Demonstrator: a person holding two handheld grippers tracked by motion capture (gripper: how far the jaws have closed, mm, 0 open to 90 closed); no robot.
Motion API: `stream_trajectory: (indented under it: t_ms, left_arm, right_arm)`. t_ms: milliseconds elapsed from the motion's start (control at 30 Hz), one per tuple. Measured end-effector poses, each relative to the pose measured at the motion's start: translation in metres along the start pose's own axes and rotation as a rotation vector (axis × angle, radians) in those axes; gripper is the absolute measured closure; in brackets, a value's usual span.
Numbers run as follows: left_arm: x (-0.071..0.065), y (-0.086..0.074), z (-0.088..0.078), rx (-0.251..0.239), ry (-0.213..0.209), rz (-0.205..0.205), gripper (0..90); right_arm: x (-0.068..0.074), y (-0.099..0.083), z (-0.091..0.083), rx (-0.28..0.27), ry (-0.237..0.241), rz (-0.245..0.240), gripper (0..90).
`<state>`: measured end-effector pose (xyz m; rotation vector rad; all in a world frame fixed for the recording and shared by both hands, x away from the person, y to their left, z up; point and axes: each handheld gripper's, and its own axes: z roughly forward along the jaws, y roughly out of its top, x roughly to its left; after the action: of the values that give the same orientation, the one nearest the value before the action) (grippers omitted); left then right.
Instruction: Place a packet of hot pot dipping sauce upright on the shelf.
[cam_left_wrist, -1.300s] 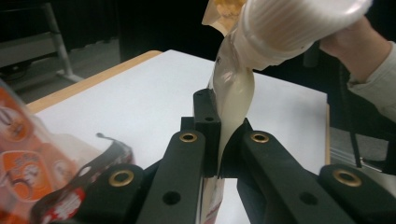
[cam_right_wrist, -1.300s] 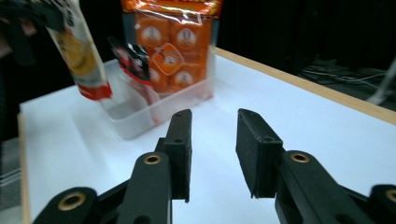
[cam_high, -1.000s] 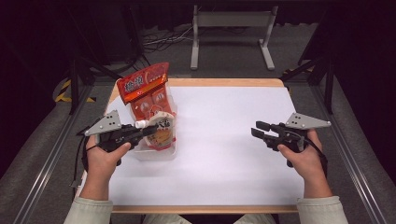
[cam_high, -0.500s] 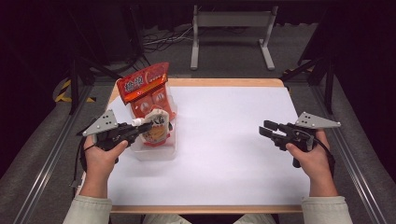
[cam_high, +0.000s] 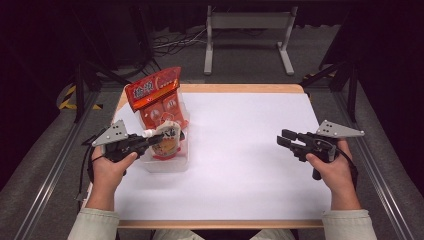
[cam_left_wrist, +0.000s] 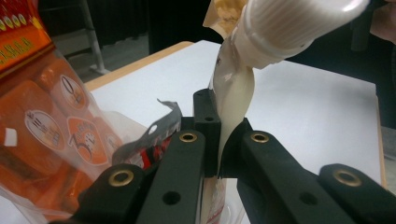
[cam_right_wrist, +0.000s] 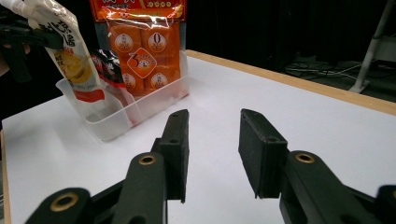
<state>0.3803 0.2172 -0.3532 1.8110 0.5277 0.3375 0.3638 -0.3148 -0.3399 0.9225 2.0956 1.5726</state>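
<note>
My left gripper (cam_high: 150, 141) is shut on a spouted drink pouch (cam_high: 166, 140) with a white cap, held over a clear plastic bin (cam_high: 170, 164) at the table's left. In the left gripper view the black jaws pinch the pouch's neck (cam_left_wrist: 232, 116) just below the ribbed white cap (cam_left_wrist: 299, 25). A tall orange snack bag (cam_high: 159, 100) stands in the bin behind the pouch. My right gripper (cam_high: 286, 141) hovers at the table's right, open with nothing between its pads (cam_right_wrist: 212, 149); from there the pouch (cam_right_wrist: 70, 51) and the orange bag (cam_right_wrist: 144, 51) show far off.
A white sheet (cam_high: 240, 150) covers the wooden table. A small red and black packet (cam_right_wrist: 109, 70) lies in the bin beside the pouch. Behind the table stands a grey metal frame (cam_high: 247, 30) on a dark floor with cables.
The left gripper has lifted the pouch slightly, so its cap is higher above the bin. The right hand has drifted a little to the right.
</note>
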Motion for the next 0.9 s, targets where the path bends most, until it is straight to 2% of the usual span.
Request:
stream_trajectory:
  t_ms: [233, 467, 633, 900]
  left_arm:
    - [0.003, -0.008, 0.003, 0.021, -0.018, -0.017, 89.1]
    - [0.006, -0.017, 0.005, 0.041, -0.026, -0.053, 88.9]
    - [0.008, -0.025, 0.005, 0.035, -0.019, -0.087, 88.9]
    - [0.010, -0.035, 0.008, 0.053, -0.016, -0.102, 88.8]
  right_arm:
    - [0.000, -0.001, 0.003, 0.008, 0.004, 0.004, 63.7]
    - [-0.002, -0.001, 0.003, 0.001, 0.005, 0.010, 63.3]
    - [-0.003, -0.002, 0.004, 0.004, 0.011, 0.013, 62.3]
    - [-0.005, -0.004, 0.006, 0.013, 0.013, 0.017, 61.9]
